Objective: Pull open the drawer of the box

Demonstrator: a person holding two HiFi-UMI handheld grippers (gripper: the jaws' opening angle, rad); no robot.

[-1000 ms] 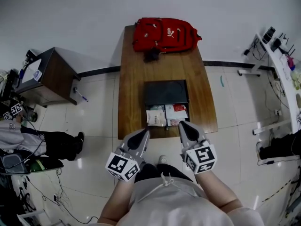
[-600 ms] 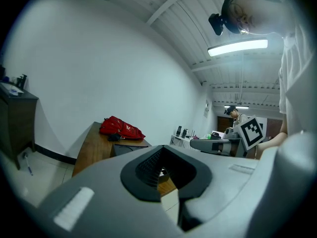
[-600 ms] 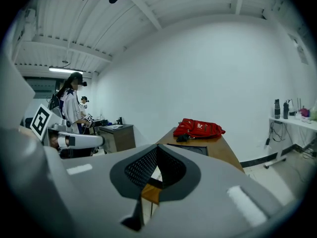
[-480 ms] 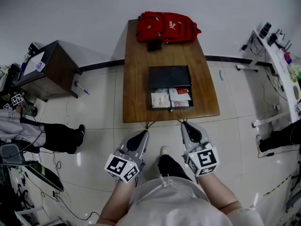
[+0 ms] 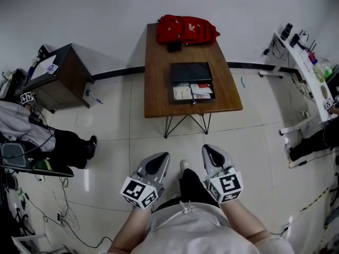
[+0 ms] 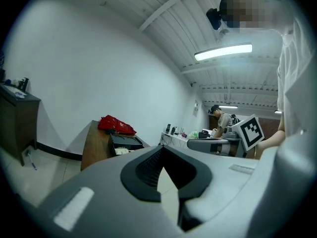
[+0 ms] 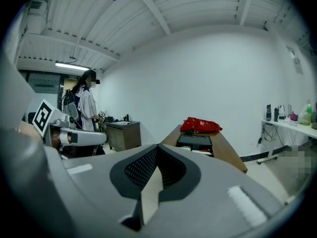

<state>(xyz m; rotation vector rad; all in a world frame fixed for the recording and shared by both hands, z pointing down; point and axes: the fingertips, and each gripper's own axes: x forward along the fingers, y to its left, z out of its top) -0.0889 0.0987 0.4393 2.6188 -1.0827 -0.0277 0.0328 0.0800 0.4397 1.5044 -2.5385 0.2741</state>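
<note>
Head view: brown wooden table [image 5: 159, 89] on thin black wire legs, far end against the white wall

- Task item: flat black box [image 5: 190, 70] on the table's middle, a little toward the table's right edge
- Box's drawer [image 5: 193, 92] is out, projecting toward the table's near edge; white and red paper packets lie flat inside it
- Red fabric backpack [image 5: 186, 29] lies on the table's far end, beyond the box, with a small dark item at its front
- Dark brown wooden cabinet [image 5: 58, 81] stands on the floor off the table's left side, well apart from it
- Pale tiled floor [image 5: 116, 136] lies around the table

Tools:
- Left tool [image 5: 158, 161]: grey, with marker cube, off the table on its near side, well apart from the table edge, over the floor. Left gripper view: jaws pressed together, only a thin slit between them, nothing pinched
- Right tool [image 5: 210, 153]: grey, with marker cube, also on the table's near side, well apart from it, level with the left tool. Right gripper view: jaws pressed together, narrow slit, nothing held
- Neither tool touches the box or drawer
</note>
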